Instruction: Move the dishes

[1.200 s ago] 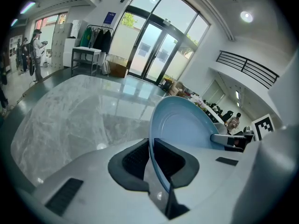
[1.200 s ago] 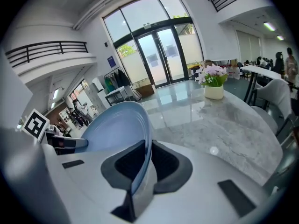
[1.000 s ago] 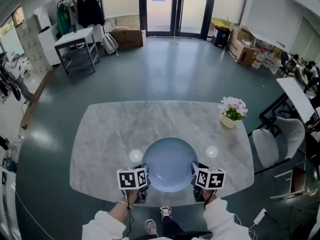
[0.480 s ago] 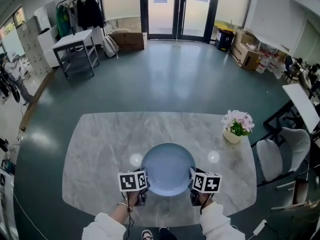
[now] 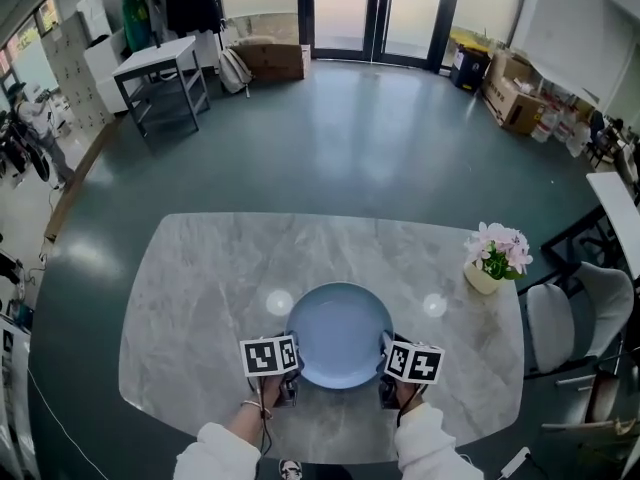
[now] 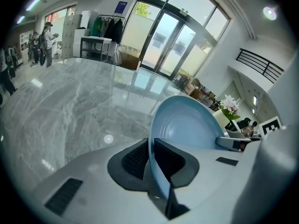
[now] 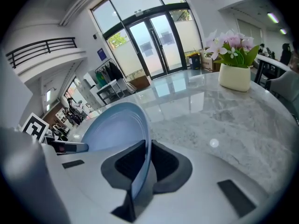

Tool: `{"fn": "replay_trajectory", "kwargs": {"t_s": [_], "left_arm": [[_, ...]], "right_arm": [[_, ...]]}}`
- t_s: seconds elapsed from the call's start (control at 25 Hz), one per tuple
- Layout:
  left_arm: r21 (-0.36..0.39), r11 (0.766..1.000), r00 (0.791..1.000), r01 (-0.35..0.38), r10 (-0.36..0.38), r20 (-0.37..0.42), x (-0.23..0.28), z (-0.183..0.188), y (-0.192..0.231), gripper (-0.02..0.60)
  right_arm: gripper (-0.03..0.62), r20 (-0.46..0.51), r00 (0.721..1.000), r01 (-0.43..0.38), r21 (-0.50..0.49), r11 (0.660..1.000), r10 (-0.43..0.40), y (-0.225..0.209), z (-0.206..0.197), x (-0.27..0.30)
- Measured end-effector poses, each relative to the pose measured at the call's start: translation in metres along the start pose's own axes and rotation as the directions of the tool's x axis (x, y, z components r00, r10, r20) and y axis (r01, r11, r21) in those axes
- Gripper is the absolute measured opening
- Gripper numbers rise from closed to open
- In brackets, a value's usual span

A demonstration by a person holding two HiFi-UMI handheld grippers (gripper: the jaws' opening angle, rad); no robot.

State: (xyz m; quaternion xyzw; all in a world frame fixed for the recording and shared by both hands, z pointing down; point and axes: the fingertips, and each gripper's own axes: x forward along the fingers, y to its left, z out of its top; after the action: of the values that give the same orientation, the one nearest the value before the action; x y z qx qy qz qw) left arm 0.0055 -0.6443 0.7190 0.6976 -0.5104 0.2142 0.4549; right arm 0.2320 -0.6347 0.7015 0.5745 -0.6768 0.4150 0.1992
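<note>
Gripping a pale blue plate (image 5: 340, 333) from both sides, a person stands at the near edge of a grey marble worktop (image 5: 210, 268). The left tongs (image 5: 291, 360) are clamped on the plate's left rim. The left gripper view shows that rim edge-on, pinched between the dark pads (image 6: 134, 158). The right tongs (image 5: 384, 356) are clamped on the opposite rim, and the right gripper view shows the rim wedged between its pads (image 7: 166, 162). The plate is level, hollow side up, over the near middle of the worktop. I can't tell whether it touches the surface or hangs just above it. A left hand (image 5: 262, 398) and a right hand (image 5: 405, 400) in white sleeves hold the grippers, with the marker cubes on top. A white flower pot (image 5: 490, 266) with pink blooms stands at the worktop's right end, well apart from the plate. A grey chair (image 5: 560, 320) is just beside that end. Glass doors (image 5: 385, 13) are at the far wall.
</note>
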Motion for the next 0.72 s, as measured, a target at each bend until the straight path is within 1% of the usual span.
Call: {"fn": "replay_trajectory", "kwargs": {"t_s": [0.16, 0.4, 0.72], "left_arm": [[-0.001, 1.000, 1.000, -0.012, 0.012, 0.003, 0.005, 0.005, 0.004, 0.025], [0.015, 0.999, 0.999, -0.036, 0.036, -0.040, 0.014, 0.003, 0.010, 0.025], [0.048, 0.998, 0.996, -0.049, 0.052, -0.070, 0.021, -0.001, 0.012, 0.031]], "right_arm": [[0.091, -0.005, 1.000, -0.007, -0.007, 1.000, 0.007, 0.000, 0.003, 0.009], [0.091, -0.024, 0.999, -0.022, 0.003, 1.000, 0.022, -0.002, 0.000, 0.022], [0.091, -0.043, 0.999, -0.025, 0.006, 1.000, 0.025, -0.006, -0.005, 0.029]]}}
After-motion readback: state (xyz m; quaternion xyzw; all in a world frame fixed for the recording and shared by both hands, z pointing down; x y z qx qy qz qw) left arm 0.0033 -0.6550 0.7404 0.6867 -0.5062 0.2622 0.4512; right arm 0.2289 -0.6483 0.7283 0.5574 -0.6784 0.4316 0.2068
